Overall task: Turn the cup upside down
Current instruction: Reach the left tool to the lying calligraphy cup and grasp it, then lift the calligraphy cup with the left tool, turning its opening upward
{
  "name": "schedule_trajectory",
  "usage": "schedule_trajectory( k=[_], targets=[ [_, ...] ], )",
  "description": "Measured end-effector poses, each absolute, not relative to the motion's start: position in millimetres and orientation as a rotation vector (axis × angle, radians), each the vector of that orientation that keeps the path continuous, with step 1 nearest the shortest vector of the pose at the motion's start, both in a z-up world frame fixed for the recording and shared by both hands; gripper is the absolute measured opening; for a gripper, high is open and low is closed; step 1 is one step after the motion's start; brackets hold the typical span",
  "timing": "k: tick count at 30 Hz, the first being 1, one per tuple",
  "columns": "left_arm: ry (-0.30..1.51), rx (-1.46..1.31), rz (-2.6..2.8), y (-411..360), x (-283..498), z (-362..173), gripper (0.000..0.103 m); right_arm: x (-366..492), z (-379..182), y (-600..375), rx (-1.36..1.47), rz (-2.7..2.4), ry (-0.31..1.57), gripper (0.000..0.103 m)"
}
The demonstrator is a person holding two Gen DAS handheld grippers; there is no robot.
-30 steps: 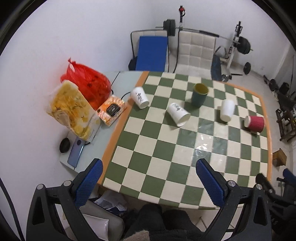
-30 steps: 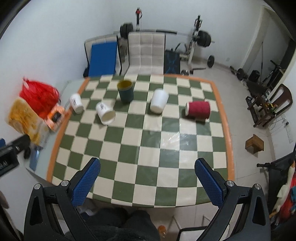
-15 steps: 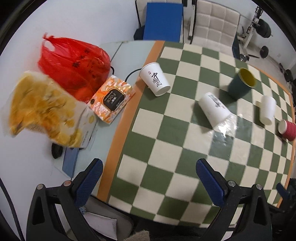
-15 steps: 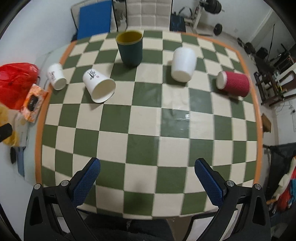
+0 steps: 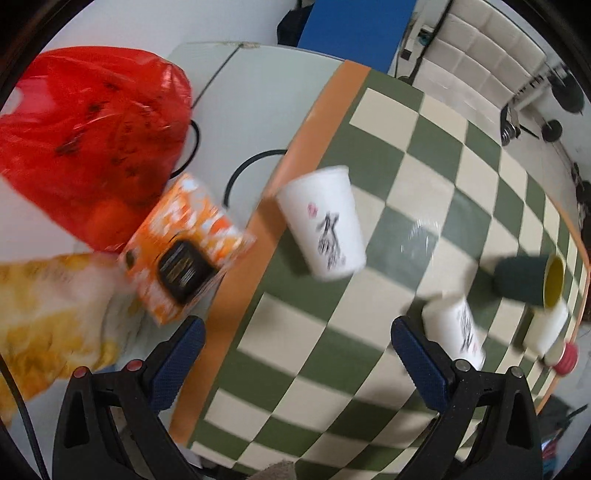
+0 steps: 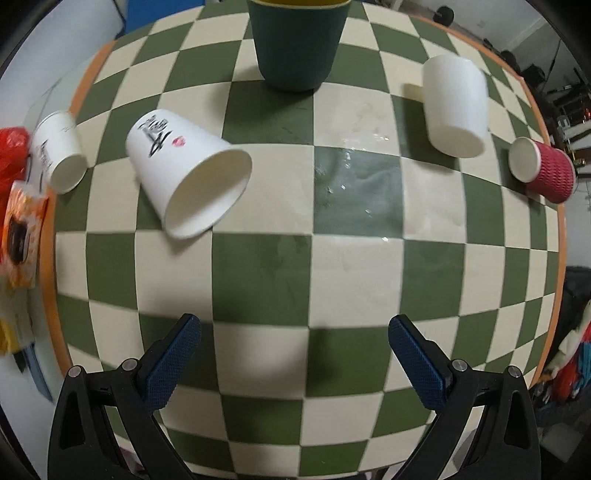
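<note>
Several cups lie on the green-and-cream checked table [image 6: 258,280]. In the left wrist view a white printed paper cup [image 5: 323,223] lies on its side near the orange border, ahead of my open, empty left gripper [image 5: 295,343]. A second printed white cup [image 5: 460,330] lies by the right finger. In the right wrist view that second cup [image 6: 188,181] lies on its side, mouth toward me, ahead-left of my open, empty right gripper [image 6: 295,343]. A dark green cup [image 6: 297,40] stands upright at the far side. A plain white cup [image 6: 454,107] and a red ribbed cup [image 6: 541,170] lie on their sides at right.
Left of the table a red plastic bag [image 5: 92,136], an orange packet [image 5: 184,251] and a yellow snack bag [image 5: 48,314] sit on a pale side surface with a black cable [image 5: 240,173]. A blue mat [image 5: 354,33] and white padded bench [image 5: 476,48] stand behind.
Both grippers moved forward and lower over the table. The left swung toward the leftmost white cup. The right closed in on the table's middle; the cups look larger. No cup moved.
</note>
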State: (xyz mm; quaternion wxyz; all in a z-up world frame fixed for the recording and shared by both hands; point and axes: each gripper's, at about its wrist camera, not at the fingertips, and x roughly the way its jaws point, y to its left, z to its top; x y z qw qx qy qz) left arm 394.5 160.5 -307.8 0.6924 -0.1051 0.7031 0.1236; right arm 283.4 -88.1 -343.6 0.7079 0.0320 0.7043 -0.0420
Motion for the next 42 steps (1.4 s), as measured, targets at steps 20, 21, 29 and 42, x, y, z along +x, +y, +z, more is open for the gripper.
schedule_trajectory(
  k=[20,21,29,42],
  targets=[
    [1.722,-0.128,0.277,157,480,-404,0.099,339,-358,-82,0.125,-0.175,1.637,0.103],
    [1.719,-0.116,0.273,155,481,-405,0.096,340,-358,-82,0.125,-0.177,1.639,0.103],
    [1.703,-0.086,0.243,149,492,-402,0.075,351,-351,-84,0.14,-0.186,1.649,0.103],
    [1.631,0.055,0.202,127,478,-381,0.072,346,-345,-84,0.146,-0.176,1.628,0.102]
  ],
)
